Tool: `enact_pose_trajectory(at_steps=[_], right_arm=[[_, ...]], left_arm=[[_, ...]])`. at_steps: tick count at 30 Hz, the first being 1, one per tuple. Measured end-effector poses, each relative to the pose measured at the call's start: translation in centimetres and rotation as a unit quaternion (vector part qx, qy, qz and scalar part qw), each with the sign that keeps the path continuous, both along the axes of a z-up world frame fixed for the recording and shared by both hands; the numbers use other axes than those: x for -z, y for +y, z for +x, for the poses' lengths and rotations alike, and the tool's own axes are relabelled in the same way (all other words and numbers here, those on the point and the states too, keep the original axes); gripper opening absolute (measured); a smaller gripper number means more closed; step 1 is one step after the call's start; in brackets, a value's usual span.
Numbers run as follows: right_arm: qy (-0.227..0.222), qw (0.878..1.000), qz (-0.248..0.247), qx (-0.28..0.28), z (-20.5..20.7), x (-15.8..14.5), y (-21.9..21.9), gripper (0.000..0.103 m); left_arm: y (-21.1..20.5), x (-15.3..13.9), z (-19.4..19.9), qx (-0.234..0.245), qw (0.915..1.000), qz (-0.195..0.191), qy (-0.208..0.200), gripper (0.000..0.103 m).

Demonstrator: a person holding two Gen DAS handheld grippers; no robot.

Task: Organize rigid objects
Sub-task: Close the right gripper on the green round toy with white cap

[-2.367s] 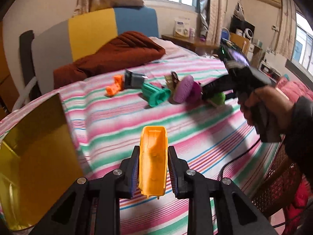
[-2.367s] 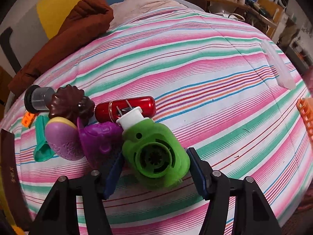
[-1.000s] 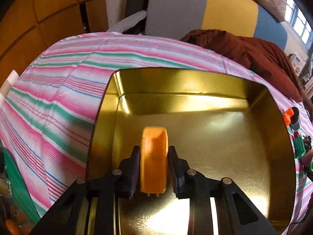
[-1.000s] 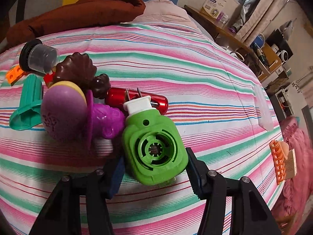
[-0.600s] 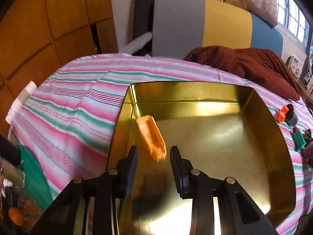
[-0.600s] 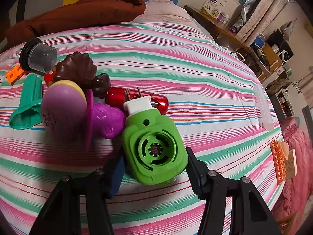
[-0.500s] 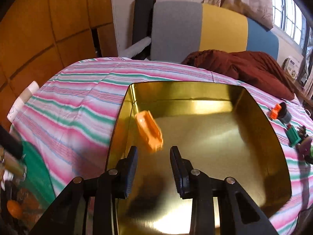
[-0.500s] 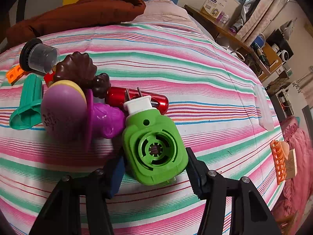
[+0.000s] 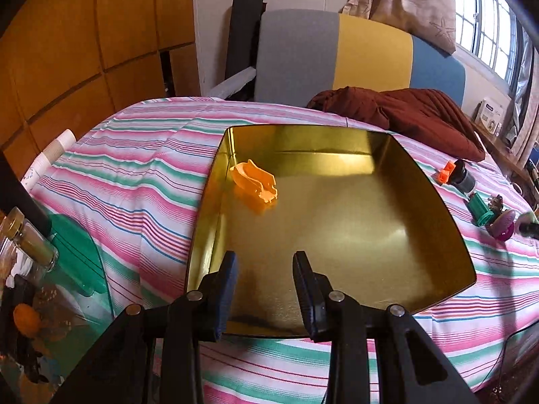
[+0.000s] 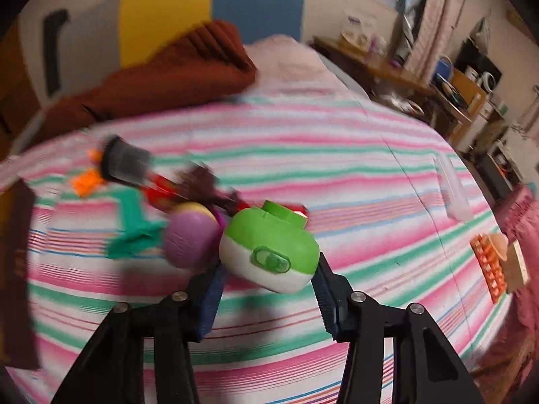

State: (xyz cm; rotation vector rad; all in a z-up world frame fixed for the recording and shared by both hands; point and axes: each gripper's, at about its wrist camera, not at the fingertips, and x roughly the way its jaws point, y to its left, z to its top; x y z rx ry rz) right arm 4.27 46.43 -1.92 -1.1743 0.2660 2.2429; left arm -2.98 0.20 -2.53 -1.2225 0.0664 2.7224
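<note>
The orange scoop-shaped piece [image 9: 256, 185] lies loose in the far left corner of the gold tin tray [image 9: 303, 141]. My left gripper [image 9: 265, 259] hangs open and empty over the tray's near edge. In the blurred right wrist view, my right gripper [image 10: 269, 266] has its jaws closing on the green and white toy [image 10: 269, 242], whose sides both pads press. The toy is tipped on edge and raised off the striped bedspread. Behind it lie a purple ball [image 10: 192, 235], a teal piece [image 10: 133, 225], a brown piece [image 10: 198, 181], a grey cup [image 10: 123, 161] and an orange block [image 10: 86, 181].
A brown blanket [image 9: 404, 111] is heaped at the head of the bed. Glass jars [image 9: 30, 239] and clutter stand beside the bed at the left. An orange rack [image 10: 488, 262] and a clear plastic strip [image 10: 451, 181] lie near the bed's right edge.
My left gripper let go of the orange piece into the tray and drew back. My right gripper closed on the green toy and lifted it, tipping it on edge.
</note>
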Motion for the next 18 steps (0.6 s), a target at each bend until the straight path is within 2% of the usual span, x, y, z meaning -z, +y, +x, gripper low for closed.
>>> enact_pose_trajectory(at_steps=[3, 6, 8, 11, 13, 18], right_arm=[[0.007, 0.999, 0.034, -0.04, -1.3, -1.5, -3.1, 0.05], [-0.014, 0.998, 0.042, -0.051, -3.1, -0.7, -4.1, 0.05], [-0.027, 0.998, 0.026, -0.046, -3.8, 0.4, -3.7, 0.05], [-0.024, 0.999, -0.019, -0.039, -3.8, 1.3, -2.6, 0.05], [-0.013, 0.998, -0.058, -0.029, -3.3, 1.7, -1.5, 0.049], [0.013, 0.993, -0.118, -0.014, -1.0, 2.0, -0.1, 0.05]], left_arm=[[-0.3, -0.1, 0.2, -0.001, 0.9999, 0.012, -0.001, 0.033], [-0.5, -0.1, 0.3, 0.002, 0.9999, 0.015, 0.001, 0.033], [-0.7, -0.1, 0.4, 0.001, 0.9998, 0.019, -0.001, 0.033], [-1.0, 0.0, 0.4, -0.003, 0.9998, 0.021, -0.001, 0.033], [-1.2, 0.1, 0.3, -0.004, 0.9997, 0.026, -0.003, 0.033], [-1.2, -0.1, 0.4, -0.003, 0.9995, 0.031, -0.001, 0.033]])
